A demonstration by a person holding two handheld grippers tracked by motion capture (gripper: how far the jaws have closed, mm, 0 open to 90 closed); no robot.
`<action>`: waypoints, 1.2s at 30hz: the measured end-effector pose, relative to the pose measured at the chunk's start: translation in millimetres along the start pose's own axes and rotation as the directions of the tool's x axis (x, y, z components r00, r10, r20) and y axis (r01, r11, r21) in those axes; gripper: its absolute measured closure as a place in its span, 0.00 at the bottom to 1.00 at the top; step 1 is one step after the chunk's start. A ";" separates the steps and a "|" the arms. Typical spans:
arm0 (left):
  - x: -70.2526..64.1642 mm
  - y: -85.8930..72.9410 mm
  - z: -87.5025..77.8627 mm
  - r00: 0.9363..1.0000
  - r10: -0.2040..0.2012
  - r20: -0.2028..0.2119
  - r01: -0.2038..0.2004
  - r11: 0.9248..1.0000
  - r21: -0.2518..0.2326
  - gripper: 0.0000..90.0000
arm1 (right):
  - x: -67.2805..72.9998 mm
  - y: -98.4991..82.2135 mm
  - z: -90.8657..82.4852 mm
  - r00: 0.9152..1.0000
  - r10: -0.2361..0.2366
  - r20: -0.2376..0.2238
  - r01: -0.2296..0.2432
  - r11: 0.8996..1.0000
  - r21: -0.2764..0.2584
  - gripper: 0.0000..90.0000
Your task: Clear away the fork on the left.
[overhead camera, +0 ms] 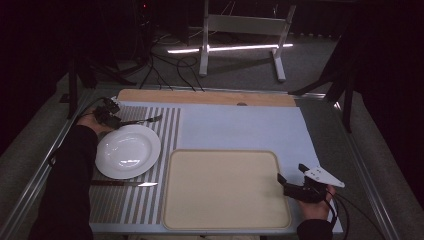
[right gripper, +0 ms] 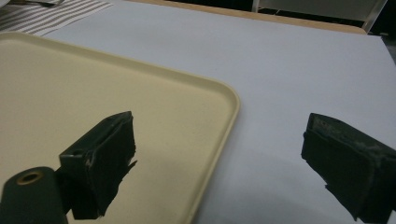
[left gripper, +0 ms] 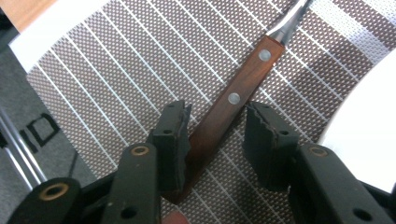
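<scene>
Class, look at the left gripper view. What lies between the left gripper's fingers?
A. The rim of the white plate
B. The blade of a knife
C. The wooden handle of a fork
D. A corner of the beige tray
C: the brown riveted fork handle lies on the striped placemat between the left gripper fingers, touching one while the other stands clear.

Left forearm [overhead camera: 70, 175] in dark sleeve runs from 6 o'clock edge up toward 11 o'clock, slight inward bend at wrist. Left gripper [overhead camera: 111, 118] at 10 o'clock of table, low, jaws pointing toward 3 o'clock, parted; near pad [left gripper: 173, 140] against wooden handle, far pad clear. Right hand [overhead camera: 317, 205] at 5 o'clock corner, sleeve cuff just visible. Right gripper [overhead camera: 292, 177] aims toward 10 o'clock, jaws spread wide, nothing between.
</scene>
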State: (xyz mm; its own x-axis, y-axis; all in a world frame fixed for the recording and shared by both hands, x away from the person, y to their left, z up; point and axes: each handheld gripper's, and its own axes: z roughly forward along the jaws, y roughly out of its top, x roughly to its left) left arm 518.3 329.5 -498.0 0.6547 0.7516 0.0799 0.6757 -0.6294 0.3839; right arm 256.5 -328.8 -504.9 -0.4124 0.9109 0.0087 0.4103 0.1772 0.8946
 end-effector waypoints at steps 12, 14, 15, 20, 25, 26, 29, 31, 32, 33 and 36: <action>-3.9 5.6 -0.8 0.999 -0.032 0.009 0.031 0.998 0.046 0.85 | -0.5 -0.3 -2.0 1.000 0.005 -0.003 -0.005 1.000 0.000 0.11; -5.7 5.4 -1.1 1.000 -0.031 -0.005 0.031 0.999 0.042 0.85 | -0.9 -0.3 -2.2 1.000 0.006 -0.002 -0.006 1.000 -0.001 0.11; -6.9 5.4 -1.3 1.000 -0.026 -0.014 0.026 0.999 0.042 0.85 | -0.8 -0.3 -2.3 1.000 0.009 -0.002 -0.009 1.000 -0.002 0.11; -9.5 4.9 -5.9 0.997 -0.033 -0.072 0.034 0.999 0.012 0.85 | -1.3 0.0 -2.6 1.000 0.012 -0.001 -0.012 1.000 -0.007 0.11; -8.4 6.0 -20.0 0.994 -0.047 -0.101 0.043 0.998 -0.037 0.86 | -1.6 0.0 -3.1 1.000 0.014 -0.001 -0.014 1.000 -0.011 0.11; -8.5 6.0 -22.8 0.993 -0.048 -0.111 0.043 0.998 -0.047 0.86 | -1.7 -0.1 -3.0 1.000 0.017 -0.003 -0.017 1.000 -0.011 0.11; -8.3 5.5 -30.0 0.992 -0.052 -0.119 0.045 0.997 -0.065 0.86 | -1.9 -0.1 -2.8 1.000 0.017 -0.004 -0.017 1.000 -0.010 0.11; -8.4 4.4 -33.4 0.991 -0.060 -0.120 0.051 0.996 -0.073 0.86 | -1.6 0.0 -2.9 1.000 0.020 -0.004 -0.020 1.000 -0.009 0.11; -9.2 3.8 -34.7 0.990 -0.057 -0.125 0.047 0.996 -0.077 0.86 | -1.4 0.1 -2.8 1.000 0.024 -0.004 -0.024 1.000 -0.010 0.11; -9.9 3.2 -36.1 0.990 -0.062 -0.126 0.052 0.995 -0.083 0.86 | -1.6 0.0 -2.8 1.000 0.022 -0.005 -0.022 1.000 -0.011 0.11; -12.1 0.8 -40.1 0.990 -0.065 -0.126 0.052 0.993 -0.101 0.86 | -1.5 0.2 -2.8 1.000 0.025 -0.005 -0.025 1.000 -0.014 0.11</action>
State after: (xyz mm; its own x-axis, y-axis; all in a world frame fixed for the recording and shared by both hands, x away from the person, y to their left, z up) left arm 497.4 327.8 -461.8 0.5615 0.8098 0.1702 0.6711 -0.5660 0.4788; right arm 254.9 -331.2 -503.4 -0.4061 0.9132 0.0336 0.4093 0.1489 0.9002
